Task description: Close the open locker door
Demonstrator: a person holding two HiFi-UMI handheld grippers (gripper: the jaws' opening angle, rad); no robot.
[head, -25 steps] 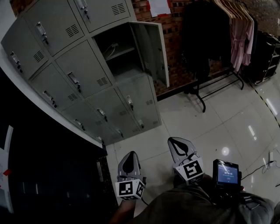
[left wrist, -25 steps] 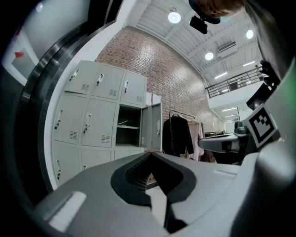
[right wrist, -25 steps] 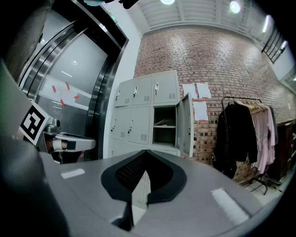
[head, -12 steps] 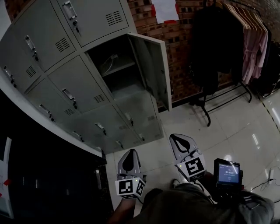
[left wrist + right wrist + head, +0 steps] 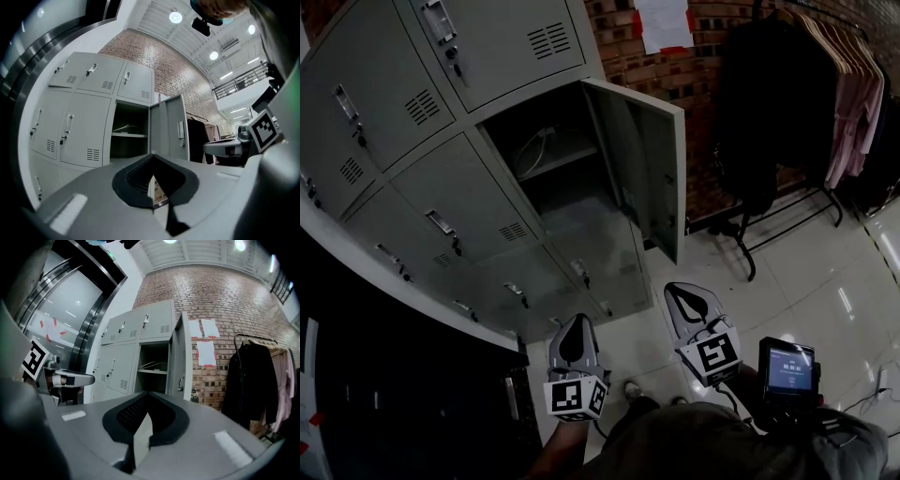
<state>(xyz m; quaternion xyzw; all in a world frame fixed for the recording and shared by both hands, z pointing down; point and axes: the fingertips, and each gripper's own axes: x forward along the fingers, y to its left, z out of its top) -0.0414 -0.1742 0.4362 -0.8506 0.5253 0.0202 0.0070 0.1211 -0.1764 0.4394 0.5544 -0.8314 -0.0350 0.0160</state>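
A bank of grey lockers (image 5: 412, 122) stands against the brick wall. One middle compartment (image 5: 553, 159) is open, with a shelf and a light cable inside. Its door (image 5: 652, 164) swings out to the right, edge toward me. Both grippers hang low, well short of the lockers and above the floor: the left gripper (image 5: 573, 330) and the right gripper (image 5: 691, 302), each shut with nothing held. The left gripper view shows the open door (image 5: 168, 126) ahead of its closed tips (image 5: 152, 157). In the right gripper view, the door (image 5: 180, 362) sits just beyond the closed tips (image 5: 147, 394).
A clothes rack (image 5: 797, 84) with a dark coat and pink garments stands right of the lockers on the glossy tiled floor (image 5: 797, 272). Paper sheets (image 5: 661, 23) hang on the brick wall. A dark cabinet (image 5: 403, 384) is at my left. A small lit screen (image 5: 786, 368) sits by the right gripper.
The head view has drawn nearer to the lockers and tilted up, so the open door looks larger and further right. Both grippers stay shut, low in the picture.
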